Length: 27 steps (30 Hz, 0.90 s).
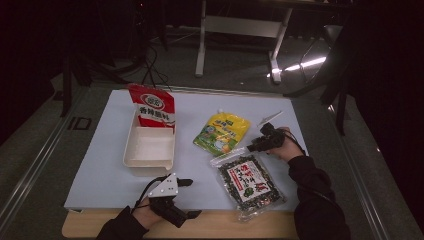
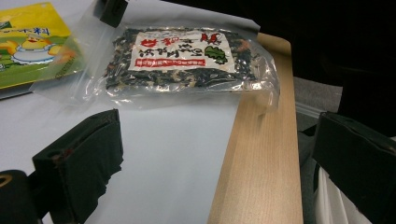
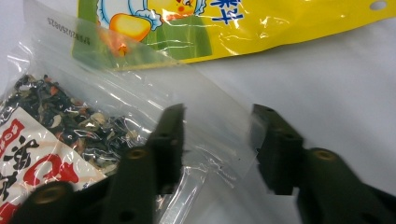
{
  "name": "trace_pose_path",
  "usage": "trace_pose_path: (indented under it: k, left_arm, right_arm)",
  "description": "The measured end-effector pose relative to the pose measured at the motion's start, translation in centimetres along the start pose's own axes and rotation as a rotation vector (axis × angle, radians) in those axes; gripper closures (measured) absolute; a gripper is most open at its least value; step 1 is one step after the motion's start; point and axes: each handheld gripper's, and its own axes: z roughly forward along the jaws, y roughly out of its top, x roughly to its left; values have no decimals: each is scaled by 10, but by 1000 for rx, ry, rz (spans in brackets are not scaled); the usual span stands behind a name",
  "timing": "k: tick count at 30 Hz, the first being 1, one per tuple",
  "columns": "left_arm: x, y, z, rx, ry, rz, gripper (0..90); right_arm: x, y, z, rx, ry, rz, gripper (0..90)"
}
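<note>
Right gripper (image 3: 217,140) open over seaweed bag (image 1: 249,182) corner — ungrasped | left gripper (image 1: 175,197) open, idle | white tray (image 1: 131,150) unfilled

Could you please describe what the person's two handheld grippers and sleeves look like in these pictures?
Both are black two-jaw tools. The left gripper carries a light grey three-cornered plate on top with a black cable trailing back. The right gripper is all black, its jaws showing round brass-coloured fittings up close. The person wears dark long sleeves on both arms.
</note>
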Motion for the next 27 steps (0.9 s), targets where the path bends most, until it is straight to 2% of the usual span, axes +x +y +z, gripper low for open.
trace_pose_path:
  k: [1, 2, 3, 4, 9, 17, 20, 27]
  left_arm:
    - [0, 0, 0, 0, 0, 0, 31]
    - [0, 0, 0, -2, 0, -1, 31]
    - [0, 0, 0, -2, 1, 0, 31]
    - [0, 0, 0, -2, 1, 0, 31]
    - [0, 0, 1, -1, 1, -3, 31]
    - [-1, 1, 0, -2, 2, -3, 31]
    - [-1, 2, 0, -5, 3, -3, 31]
    - [-1, 2, 1, -1, 7, -3, 31]
  right_arm:
    - [0, 0, 0, 0, 0, 0, 569]
    - [1, 0, -1, 9, -11, -10, 617]
    - [1, 0, -4, 4, -20, -19, 729]
    - [2, 0, -6, 5, -21, -17, 769]
    - [6, 0, -12, 1, -30, -59, 884]
    - [17, 4, -23, -21, -59, -96, 897]
    - [22, 5, -32, -36, -75, -109, 898]
    - [29, 4, -53, -94, -78, -119, 898]
